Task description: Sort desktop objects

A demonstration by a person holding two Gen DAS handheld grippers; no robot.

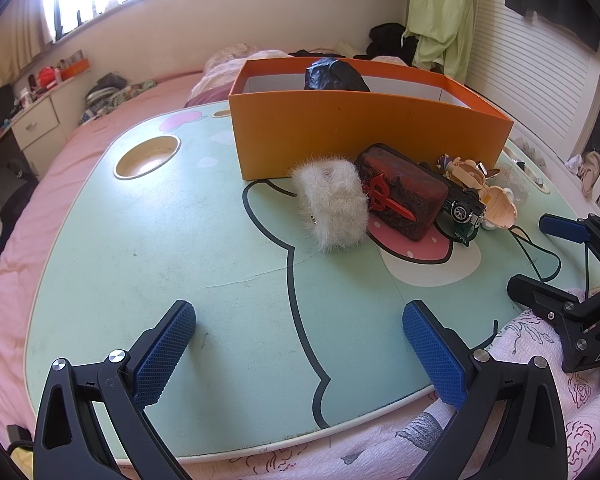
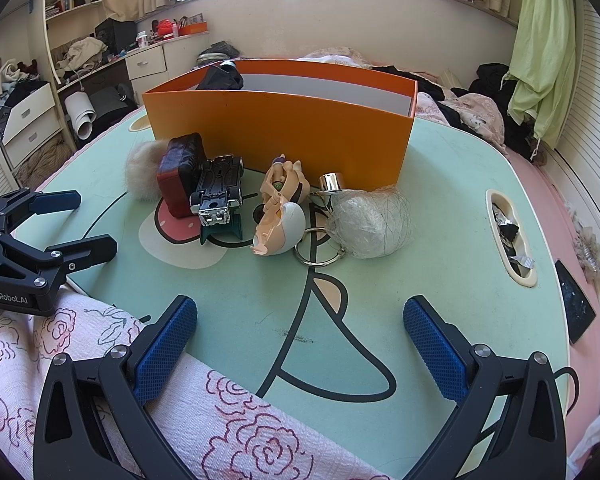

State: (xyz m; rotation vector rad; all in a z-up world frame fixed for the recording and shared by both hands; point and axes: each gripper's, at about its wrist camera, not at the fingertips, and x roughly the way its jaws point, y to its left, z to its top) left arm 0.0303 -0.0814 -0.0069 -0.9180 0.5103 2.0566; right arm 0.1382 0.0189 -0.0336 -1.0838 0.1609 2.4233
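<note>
Rose-printed fabric (image 2: pixel 228 412) lies closest, under the near fingers of the right gripper (image 2: pixel 300 344), whose blue pads are spread wide with nothing between them. The left gripper (image 1: pixel 300 344) is released too, jaws apart and empty over the bare mint lap table (image 1: pixel 160 240).

Sorting looks barely begun, in my judgement. The orange box (image 2: pixel 280 136) stands ahead of both claws, beyond the clutter, and the only thing visible inside is a black crumpled bag (image 1: pixel 334 76) at its far side. Everything else waits on the table in a row against the box's near wall.

From the right claw, straight ahead and a little left, the toy car (image 2: pixel 218 192) lies belly-up, its long axis running toward the box with the chrome end facing the camera. It leans against a dark red case (image 2: pixel 178 176), and the furry white pouch (image 1: pixel 332 204) sits further left. From the left claw, that pouch is ahead and right, standing on an end, its length running from the box toward the camera. The case's long axis lies slantwise, and a red sword-shaped charm (image 1: pixel 384 200) lies across it.

Dead ahead of the right claw is a cream figurine (image 2: pixel 280 216) tipped on its side, with key rings (image 2: pixel 314 248) just right. A plastic-wrapped ball (image 2: pixel 366 224) is right of centre, touching a shiny metal cap (image 2: pixel 331 184).
</note>
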